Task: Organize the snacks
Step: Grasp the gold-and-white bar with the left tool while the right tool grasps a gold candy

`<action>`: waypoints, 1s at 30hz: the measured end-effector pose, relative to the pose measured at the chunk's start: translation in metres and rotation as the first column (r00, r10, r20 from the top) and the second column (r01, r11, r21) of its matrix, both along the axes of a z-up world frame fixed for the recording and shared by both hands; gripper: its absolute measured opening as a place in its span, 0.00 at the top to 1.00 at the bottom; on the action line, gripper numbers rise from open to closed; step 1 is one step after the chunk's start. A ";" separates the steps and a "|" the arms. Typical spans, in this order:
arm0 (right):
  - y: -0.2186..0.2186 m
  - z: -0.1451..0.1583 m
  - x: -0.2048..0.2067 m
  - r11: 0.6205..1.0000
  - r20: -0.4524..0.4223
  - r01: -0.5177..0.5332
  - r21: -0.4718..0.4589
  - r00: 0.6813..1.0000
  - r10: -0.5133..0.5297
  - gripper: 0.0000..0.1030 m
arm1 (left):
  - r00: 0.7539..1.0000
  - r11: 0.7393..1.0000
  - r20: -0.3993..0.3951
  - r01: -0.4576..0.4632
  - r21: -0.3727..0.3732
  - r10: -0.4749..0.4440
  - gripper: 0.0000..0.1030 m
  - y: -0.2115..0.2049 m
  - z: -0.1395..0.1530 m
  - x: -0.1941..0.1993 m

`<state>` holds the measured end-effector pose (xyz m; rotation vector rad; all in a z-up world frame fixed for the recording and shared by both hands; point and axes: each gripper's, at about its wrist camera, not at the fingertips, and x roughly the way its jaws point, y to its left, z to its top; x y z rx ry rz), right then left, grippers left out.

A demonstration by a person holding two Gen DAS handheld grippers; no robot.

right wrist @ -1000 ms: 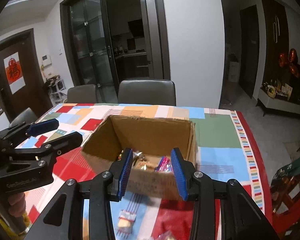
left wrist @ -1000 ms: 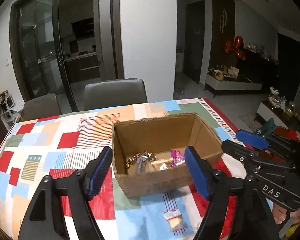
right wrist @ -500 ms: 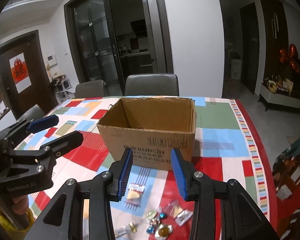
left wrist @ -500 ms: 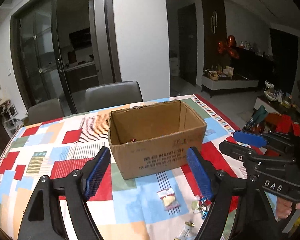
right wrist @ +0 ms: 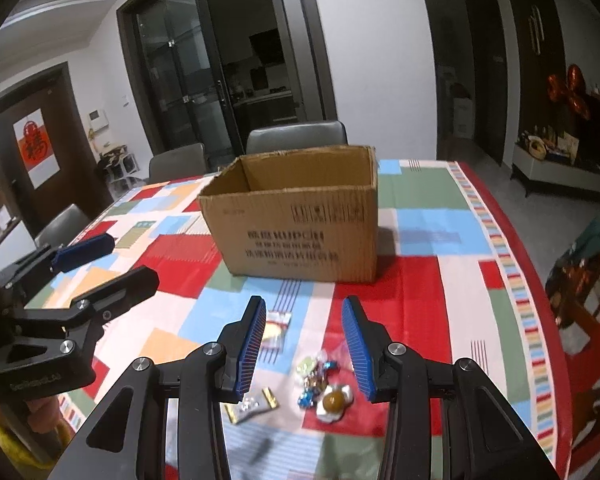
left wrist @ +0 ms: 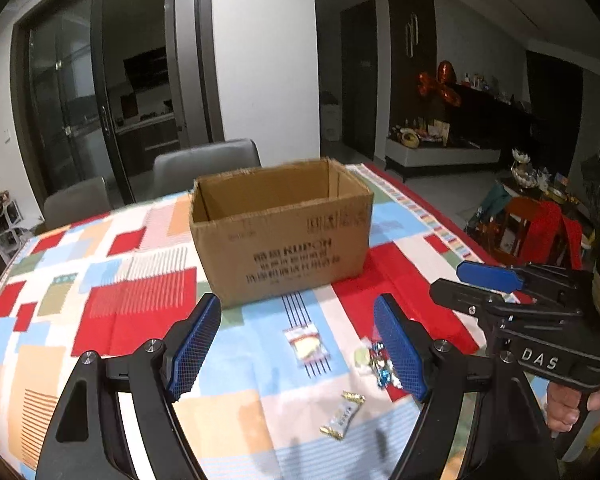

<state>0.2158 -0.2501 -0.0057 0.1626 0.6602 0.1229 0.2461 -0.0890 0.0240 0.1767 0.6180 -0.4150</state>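
Observation:
An open cardboard box stands on the patchwork tablecloth, and from this low angle its contents are hidden. In front of it lie loose snacks: a clear packet with a yellow piece, a cluster of foil candies, a round brown candy and a white-gold wrapped candy. My left gripper hangs open above the packet with nothing in it. Open too, with a narrower gap, my right gripper hovers over the candy cluster and holds nothing.
Grey chairs stand behind the table's far edge. The red-bordered right edge of the table drops off toward a cluttered stool. A hand holds each gripper's handle.
Both grippers drew back from above the box and sank toward the table. The box's inside dropped out of sight, and the loose snacks in front of it came into view.

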 end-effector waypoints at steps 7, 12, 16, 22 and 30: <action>-0.002 -0.024 -0.011 0.999 -0.050 0.039 0.000 0.998 -0.039 0.60 | 0.999 0.999 -0.038 0.019 0.038 -0.017 0.24 -0.004 -0.027 -0.013; -0.002 -0.049 -0.017 0.999 -0.113 0.047 0.015 0.993 -0.045 0.60 | 0.999 0.991 -0.019 0.029 0.134 -0.026 0.25 -0.010 -0.054 -0.023; -0.003 -0.068 -0.018 0.999 -0.161 0.047 0.027 0.986 -0.042 0.60 | 0.998 0.986 -0.043 0.058 0.155 -0.052 0.25 -0.014 -0.074 -0.027; -0.004 -0.090 -0.015 0.998 -0.212 0.055 0.029 0.976 -0.048 0.60 | 0.986 0.992 -0.151 0.089 0.092 -0.075 0.29 -0.010 -0.101 -0.020; -0.001 -0.113 -0.001 0.998 -0.261 0.055 0.034 0.964 -0.044 0.60 | 0.967 0.993 -0.242 0.094 0.070 -0.074 0.35 -0.009 -0.134 -0.004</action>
